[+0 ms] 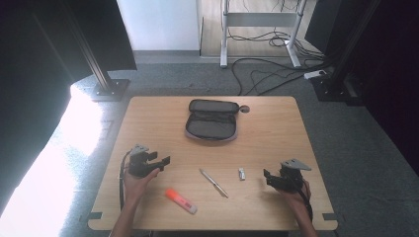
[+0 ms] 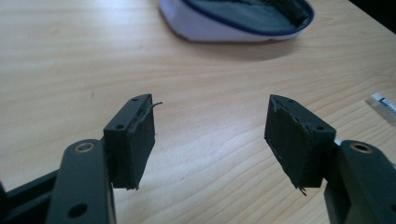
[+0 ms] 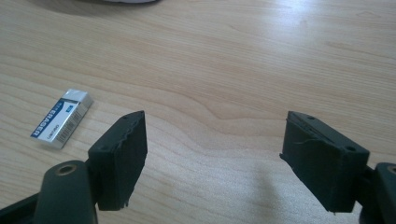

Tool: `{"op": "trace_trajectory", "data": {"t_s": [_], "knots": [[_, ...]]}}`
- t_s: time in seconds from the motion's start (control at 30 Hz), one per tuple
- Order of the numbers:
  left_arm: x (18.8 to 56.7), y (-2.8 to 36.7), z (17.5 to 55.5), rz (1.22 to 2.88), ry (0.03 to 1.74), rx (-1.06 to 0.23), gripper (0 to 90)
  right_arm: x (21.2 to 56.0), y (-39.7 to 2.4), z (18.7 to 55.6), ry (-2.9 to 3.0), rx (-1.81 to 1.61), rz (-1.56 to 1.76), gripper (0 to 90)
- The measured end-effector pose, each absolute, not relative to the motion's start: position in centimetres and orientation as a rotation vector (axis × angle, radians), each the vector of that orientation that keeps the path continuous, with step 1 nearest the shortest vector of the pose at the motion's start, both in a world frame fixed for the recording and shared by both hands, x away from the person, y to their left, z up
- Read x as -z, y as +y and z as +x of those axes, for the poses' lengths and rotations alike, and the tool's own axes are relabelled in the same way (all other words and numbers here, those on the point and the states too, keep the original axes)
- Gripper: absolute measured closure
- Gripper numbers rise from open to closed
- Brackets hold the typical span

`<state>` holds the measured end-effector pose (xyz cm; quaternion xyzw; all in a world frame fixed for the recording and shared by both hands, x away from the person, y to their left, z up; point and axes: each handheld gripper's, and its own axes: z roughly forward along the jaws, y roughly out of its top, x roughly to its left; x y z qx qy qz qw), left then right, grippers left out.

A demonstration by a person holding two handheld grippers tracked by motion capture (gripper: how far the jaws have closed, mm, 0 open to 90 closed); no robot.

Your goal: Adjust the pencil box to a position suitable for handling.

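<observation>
An unzipped dark pencil case (image 1: 212, 120) lies open at the table's far middle, and its pale rim (image 2: 233, 21) shows in the left gripper view. A silver pen (image 1: 213, 182), a small eraser (image 1: 241, 173) (image 3: 62, 117) and an orange highlighter (image 1: 181, 201) lie on the near half. My left gripper (image 1: 165, 161) (image 2: 210, 135) rests open at the near left, nothing between its jaws. My right gripper (image 1: 267, 176) (image 3: 212, 151) sits open at the near right, the eraser just to its left.
The wooden table (image 1: 267, 128) has bare room on both sides of the pencil case. A small round hole (image 1: 245, 109) sits by the case's right end. Cables (image 1: 267, 74) and frame legs stand on the floor beyond the far edge.
</observation>
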<state>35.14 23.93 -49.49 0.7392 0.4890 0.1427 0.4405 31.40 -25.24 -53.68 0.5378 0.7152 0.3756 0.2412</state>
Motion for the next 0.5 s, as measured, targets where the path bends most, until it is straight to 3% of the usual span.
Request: {"op": "trace_trajectory", "data": {"t_s": [0.5], "knots": [[48.0,23.3,37.9,1.813,1.227,-0.354,34.8,52.9,-24.1,32.1,1.958,-1.059,1.458,22.4]]}}
